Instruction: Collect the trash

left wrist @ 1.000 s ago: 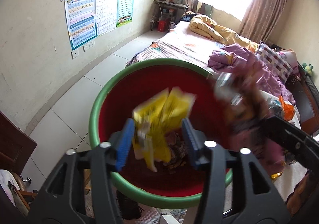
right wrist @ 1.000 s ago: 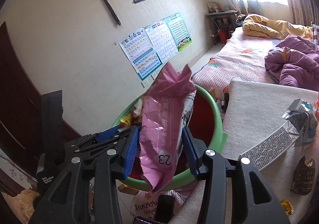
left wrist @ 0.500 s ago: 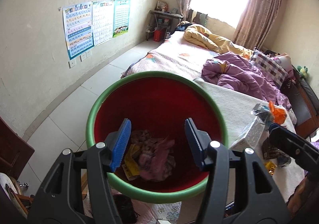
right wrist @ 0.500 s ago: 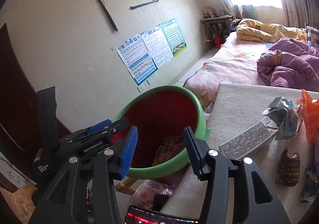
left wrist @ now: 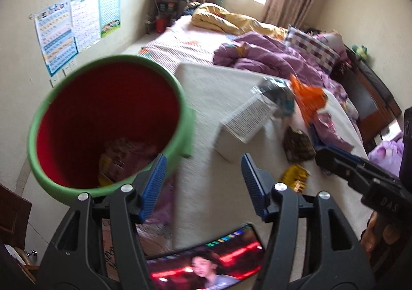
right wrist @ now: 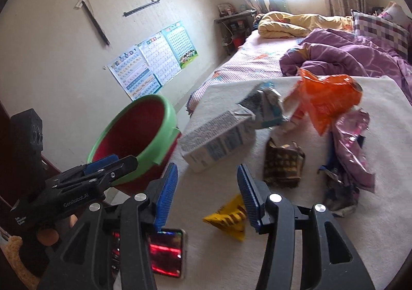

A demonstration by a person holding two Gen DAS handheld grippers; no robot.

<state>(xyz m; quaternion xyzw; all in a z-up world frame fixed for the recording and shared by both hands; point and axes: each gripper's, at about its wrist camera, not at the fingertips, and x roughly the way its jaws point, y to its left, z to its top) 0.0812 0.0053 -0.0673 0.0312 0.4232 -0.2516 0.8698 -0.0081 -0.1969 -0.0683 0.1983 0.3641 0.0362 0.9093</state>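
Left tongs (left wrist: 203,184): empty, nothing between the blue pads; the jaws are opening and stand spread, low centre of the left view.
Right tongs (right wrist: 207,193): empty too, jaws spread, low centre of the right view; a yellow wrapper (right wrist: 228,216) lies just under and beyond the right pad, not touched.
Step in hand: between drops, by my reading. Both tongs carry nothing and face the litter on the worktop (right wrist: 373,225), so this looks like the reach for the next piece.
Bin (left wrist: 108,125): green rim, red inside, left of the left view, hard against the worktop's left edge; wrappers already lie in its bottom.
Trash left: a white carton (right wrist: 216,140) lies above the right tongs at centre; a brown packet (right wrist: 283,163) sits to its right; an orange bag (right wrist: 327,96) and a pink bag (right wrist: 352,145) lie further right; a crumpled blue-and-silver wrapper (right wrist: 267,107) rests by the carton's far end.
Next move: probably pick one piece each, the yellow wrapper or carton being nearest; the tongs need to come down over it, pads either side, then close.
Hand pose: both tongs tilt downward toward the worktop; the right one shows at the right edge of the left view, the left one at the lower left of the right view.
Phone (left wrist: 206,259): lit screen, bottom of the frame, under the left tongs; not trash, best avoided.
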